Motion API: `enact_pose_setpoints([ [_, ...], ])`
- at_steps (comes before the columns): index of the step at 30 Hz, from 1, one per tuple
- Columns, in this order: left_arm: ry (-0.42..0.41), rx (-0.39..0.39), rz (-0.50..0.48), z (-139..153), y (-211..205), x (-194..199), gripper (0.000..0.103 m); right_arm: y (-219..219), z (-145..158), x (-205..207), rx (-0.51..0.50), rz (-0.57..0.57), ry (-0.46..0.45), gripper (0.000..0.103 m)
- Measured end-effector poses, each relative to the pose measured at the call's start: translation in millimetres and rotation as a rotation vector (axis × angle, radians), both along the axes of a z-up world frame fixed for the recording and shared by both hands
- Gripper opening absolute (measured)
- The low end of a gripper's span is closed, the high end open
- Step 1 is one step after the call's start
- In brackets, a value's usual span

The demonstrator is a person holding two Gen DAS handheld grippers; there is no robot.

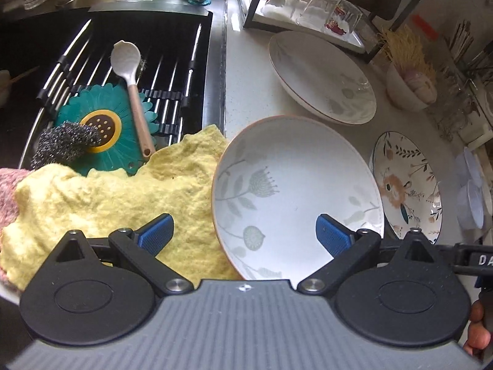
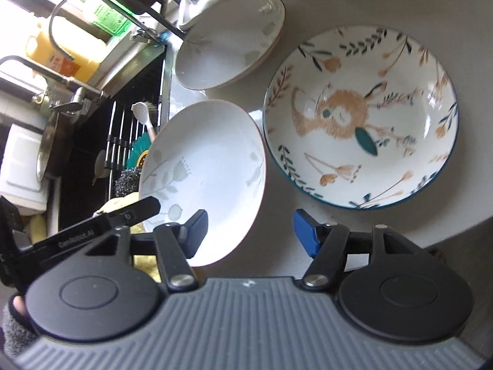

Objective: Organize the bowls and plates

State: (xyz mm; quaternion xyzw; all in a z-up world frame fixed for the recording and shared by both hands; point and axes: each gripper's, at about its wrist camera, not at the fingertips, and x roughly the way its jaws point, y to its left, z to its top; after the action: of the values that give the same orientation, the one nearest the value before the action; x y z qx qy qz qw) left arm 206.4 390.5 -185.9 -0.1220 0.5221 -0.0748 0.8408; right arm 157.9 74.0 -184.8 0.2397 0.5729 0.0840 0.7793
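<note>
A white bowl with pale green flowers (image 1: 295,185) sits tilted on the counter, its left rim resting on a yellow cloth (image 1: 129,197). My left gripper (image 1: 245,234) is open, its blue pads either side of the bowl's near left rim. The bowl also shows in the right wrist view (image 2: 209,178). My right gripper (image 2: 249,231) is open around the bowl's near right rim. A matching white plate (image 1: 320,77) lies farther back (image 2: 228,43). A rabbit-pattern bowl (image 2: 360,117) sits to the right (image 1: 406,185).
The sink (image 1: 107,71) lies on the left with a rack, a teal flower mat (image 1: 104,126), a white spoon (image 1: 129,74) and a steel scourer (image 1: 64,141). A tray of upturned glasses (image 1: 311,9) stands behind the plates. A small bowl with a brush (image 1: 409,83) is at the right.
</note>
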Motion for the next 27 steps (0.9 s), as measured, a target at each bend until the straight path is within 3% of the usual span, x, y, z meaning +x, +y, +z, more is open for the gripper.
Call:
enact_pose_setpoints([
  [2,-0.012,-0.005,-0.012,-2,4,4,0.099,2,-5,1,-0.009,-0.019,0.000,0.058],
  [5,-0.002,-0.013,-0.012,-7,12,12,0.087,4,-9,3,-0.041,-0.040,-0.016,0.052],
  [7,0.003,-0.034,-0.020,-11,17,17,0.078,6,-10,5,-0.064,-0.045,-0.024,0.039],
  [10,0.029,-0.044,-0.041,-15,20,25,0.060,8,-13,7,-0.067,-0.065,-0.013,0.028],
  [14,0.044,-0.084,-0.045,-19,26,31,0.045,11,-16,6,-0.059,-0.080,-0.022,0.022],
  [16,0.049,-0.079,-0.052,-21,27,32,0.029,12,-17,6,-0.066,-0.082,-0.032,0.021],
  [19,0.051,-0.090,-0.064,-23,28,33,0.013,13,-20,7,-0.096,-0.084,-0.051,0.020],
  [24,0.045,-0.073,-0.072,-21,25,30,0.013,13,-24,7,-0.071,-0.056,-0.087,0.011],
  [27,0.032,-0.070,-0.066,-18,26,27,0.013,16,-23,10,-0.080,-0.035,-0.100,0.011],
])
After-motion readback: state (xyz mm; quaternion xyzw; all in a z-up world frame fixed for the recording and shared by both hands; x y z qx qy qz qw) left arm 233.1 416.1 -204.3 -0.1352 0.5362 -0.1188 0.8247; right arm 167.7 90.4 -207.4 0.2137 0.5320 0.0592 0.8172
